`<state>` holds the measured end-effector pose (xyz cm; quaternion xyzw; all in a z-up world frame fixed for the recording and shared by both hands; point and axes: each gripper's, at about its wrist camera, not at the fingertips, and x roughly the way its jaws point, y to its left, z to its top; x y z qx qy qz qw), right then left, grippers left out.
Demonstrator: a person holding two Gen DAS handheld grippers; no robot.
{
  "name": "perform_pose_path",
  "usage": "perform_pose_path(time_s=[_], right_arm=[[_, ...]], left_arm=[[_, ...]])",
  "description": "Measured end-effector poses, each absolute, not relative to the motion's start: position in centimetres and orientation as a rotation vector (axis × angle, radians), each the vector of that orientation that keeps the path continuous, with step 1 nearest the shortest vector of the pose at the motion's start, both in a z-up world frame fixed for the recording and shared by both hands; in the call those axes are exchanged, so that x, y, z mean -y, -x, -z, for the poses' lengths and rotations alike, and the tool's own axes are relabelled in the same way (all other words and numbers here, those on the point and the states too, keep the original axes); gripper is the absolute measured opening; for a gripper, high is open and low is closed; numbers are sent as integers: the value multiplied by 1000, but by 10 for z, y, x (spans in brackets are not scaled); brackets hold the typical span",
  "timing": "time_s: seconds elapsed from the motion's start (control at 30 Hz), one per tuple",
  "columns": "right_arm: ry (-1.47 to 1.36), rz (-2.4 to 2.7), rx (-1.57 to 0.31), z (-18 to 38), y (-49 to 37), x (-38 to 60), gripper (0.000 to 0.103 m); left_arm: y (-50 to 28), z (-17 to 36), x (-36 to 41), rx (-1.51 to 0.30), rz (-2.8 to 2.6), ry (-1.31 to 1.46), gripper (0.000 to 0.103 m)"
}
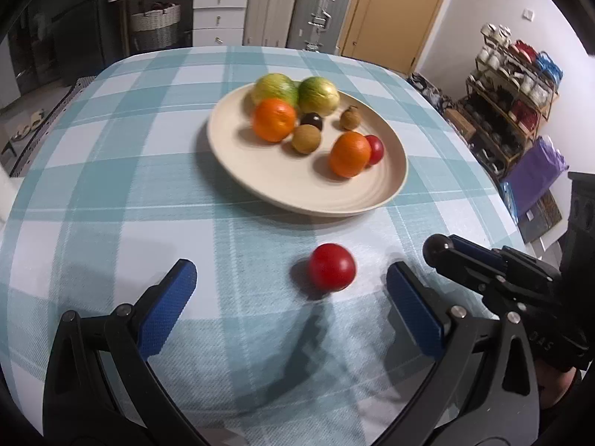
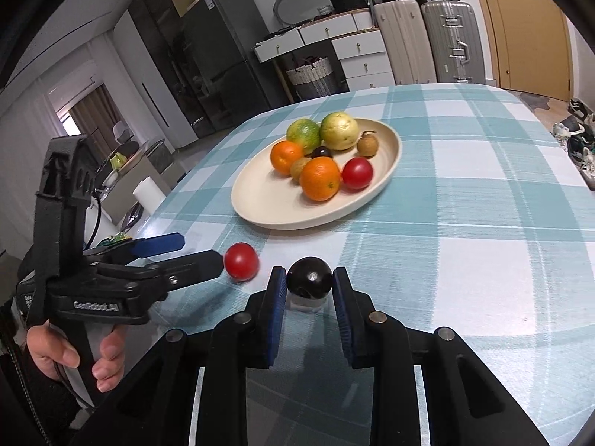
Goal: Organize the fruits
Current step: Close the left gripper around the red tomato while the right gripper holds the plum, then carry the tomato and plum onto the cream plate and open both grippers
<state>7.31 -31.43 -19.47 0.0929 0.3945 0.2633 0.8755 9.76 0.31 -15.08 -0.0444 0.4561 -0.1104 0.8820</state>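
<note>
A cream plate (image 1: 260, 182) (image 2: 260, 200) on the checked tablecloth holds several fruits: two green-yellow ones, two oranges, a red one, brown ones and a dark one. A loose red fruit (image 1: 331, 267) (image 2: 241, 261) lies on the cloth in front of the plate. My left gripper (image 1: 290, 282) (image 2: 199, 251) stands open, its blue pads either side of that red fruit without touching it. My right gripper (image 2: 309, 278) is shut on a dark purple fruit (image 2: 309, 276) (image 1: 436, 248), held just above the cloth, to the right of the red one.
A person's hand (image 2: 70, 356) grips the left tool's handle. The table's left edge (image 2: 178, 182) drops off near a white paper roll (image 2: 148, 193). Suitcases, drawers and a wicker basket stand beyond the table's far edge; a cluttered shelf (image 1: 509, 93) is to the right.
</note>
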Motion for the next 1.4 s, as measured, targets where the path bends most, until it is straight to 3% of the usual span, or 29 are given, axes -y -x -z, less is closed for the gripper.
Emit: perform_pose_path(time_s=[0.23,0.3,0.47,0.53,1.4], right_arm=[[-207,-522,-819,195,-70,330,26],[-211,-518,-820,196,-71,333,26],[-223,-516,-821,196,-71,336,26],[-225,-516,-821,196,-71,336,26],[-228,-622,-776,162,-119,300,26]], left_arm=[[-109,154,25,-965,260,15,99],[-111,154,28,-964,260,0,89],[-114,158,33,-987,301,-13,40],[-114,160,33,-998,320,-9,27],[-133,106,-23,-932,395,194,27]])
